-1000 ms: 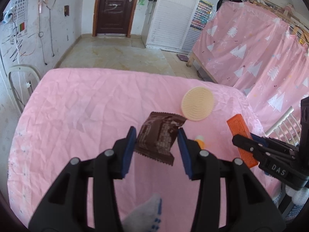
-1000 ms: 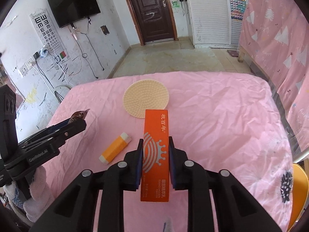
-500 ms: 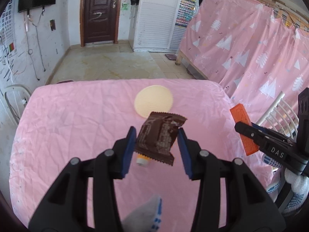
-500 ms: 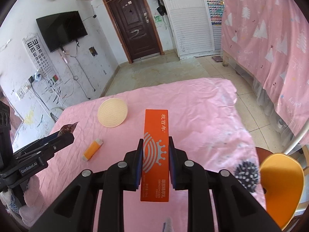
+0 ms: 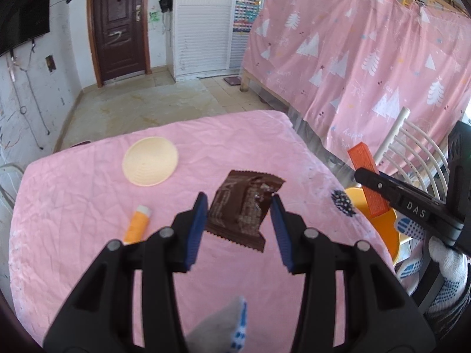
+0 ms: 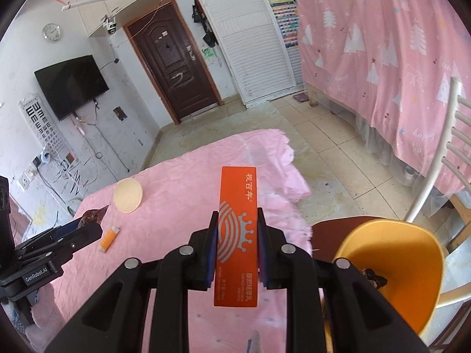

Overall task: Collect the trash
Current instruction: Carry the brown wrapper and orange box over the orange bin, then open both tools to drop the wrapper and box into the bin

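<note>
- Carrying two bits of trash, one in each gripper; my left gripper [image 5: 238, 223] pinches a brown wrapper [image 5: 243, 206] by its two side edges, and my right gripper [image 6: 238, 245] has its fingers pressed tight on an orange box [image 6: 237, 235].
- A second ago the pink table [image 5: 73, 206] filled both views, and the round mat [image 5: 150, 160] sat near the middle; now the mat has slid to the upper left, the table edge shows at the right, and a yellow bin [image 6: 406, 267] has come into the lower right of the right wrist view.
- I think this means both hands are swinging over to the bin, so the drop comes next; nothing has been let go yet.
- The box stands straight up and down in the frame; its long side runs from bottom to top, between my fingers, and the end with the big white letters points away from me.
- The wrapper leans a little; its long side runs from the lower middle up toward the upper right, and its torn top points away.
- A small orange tube [image 5: 137, 223] lies on the table at the left; it is not picked up.
</note>
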